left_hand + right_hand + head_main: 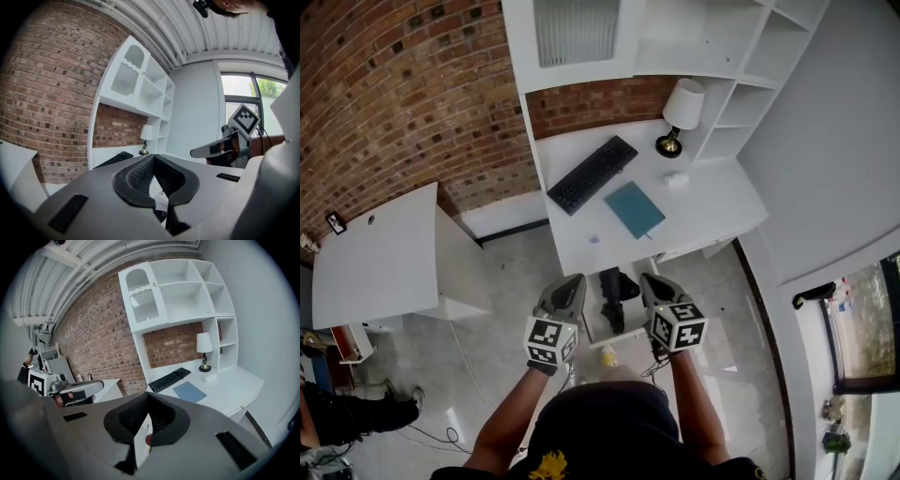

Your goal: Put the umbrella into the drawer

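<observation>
A black folded thing, seemingly the umbrella [613, 296], lies in a white drawer [592, 328] that stands pulled out under the desk's front edge. My left gripper [574, 281] hovers just left of it and my right gripper [649, 279] just right of it, both above the drawer and pointing toward the desk. In the left gripper view the left gripper's [153, 157] pads meet at the tip with nothing between them. The right gripper's [147, 394] pads are likewise shut and empty. Each gripper view shows the other gripper off to the side: the right gripper [220, 147] and the left gripper [75, 387].
The white desk [712, 211] carries a black keyboard [592, 174], a blue notebook [634, 208], a lamp [681, 112] and a small white item [675, 178]. Shelves rise behind it. A white side table [380, 258] stands left. A yellow object [608, 356] lies on the floor.
</observation>
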Tool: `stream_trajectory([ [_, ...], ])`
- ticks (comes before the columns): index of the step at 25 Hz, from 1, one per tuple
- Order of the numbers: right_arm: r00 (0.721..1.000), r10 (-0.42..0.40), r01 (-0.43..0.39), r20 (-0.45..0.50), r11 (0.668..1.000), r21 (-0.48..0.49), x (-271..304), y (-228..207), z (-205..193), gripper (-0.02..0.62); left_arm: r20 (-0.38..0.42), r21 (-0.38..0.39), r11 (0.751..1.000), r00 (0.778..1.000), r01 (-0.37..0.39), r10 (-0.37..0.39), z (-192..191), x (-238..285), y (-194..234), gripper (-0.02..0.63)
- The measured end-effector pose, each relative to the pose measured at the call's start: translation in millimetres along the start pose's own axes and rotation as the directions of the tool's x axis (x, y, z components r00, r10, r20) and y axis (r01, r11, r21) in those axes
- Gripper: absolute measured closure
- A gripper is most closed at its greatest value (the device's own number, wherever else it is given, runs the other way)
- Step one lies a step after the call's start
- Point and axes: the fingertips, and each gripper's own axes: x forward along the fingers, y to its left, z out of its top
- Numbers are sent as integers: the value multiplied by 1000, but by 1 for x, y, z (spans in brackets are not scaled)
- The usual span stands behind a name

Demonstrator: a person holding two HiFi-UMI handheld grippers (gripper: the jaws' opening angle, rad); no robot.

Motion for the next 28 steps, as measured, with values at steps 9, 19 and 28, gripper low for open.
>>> stream_trajectory([
  [9, 997, 16, -14, 80, 999, -34, -19, 18, 35, 594, 65, 16, 1000, 998, 23, -24, 39, -12, -7, 592],
  [19, 994, 18, -11, 111, 998, -66, -26, 27, 50, 594, 113, 37, 999, 993, 15, -19, 64, -19, -2, 592],
  [28, 994, -3, 14, 110, 995, -95, -29, 22, 53, 594, 105, 35, 999, 993, 41, -44, 63, -15, -10, 592],
])
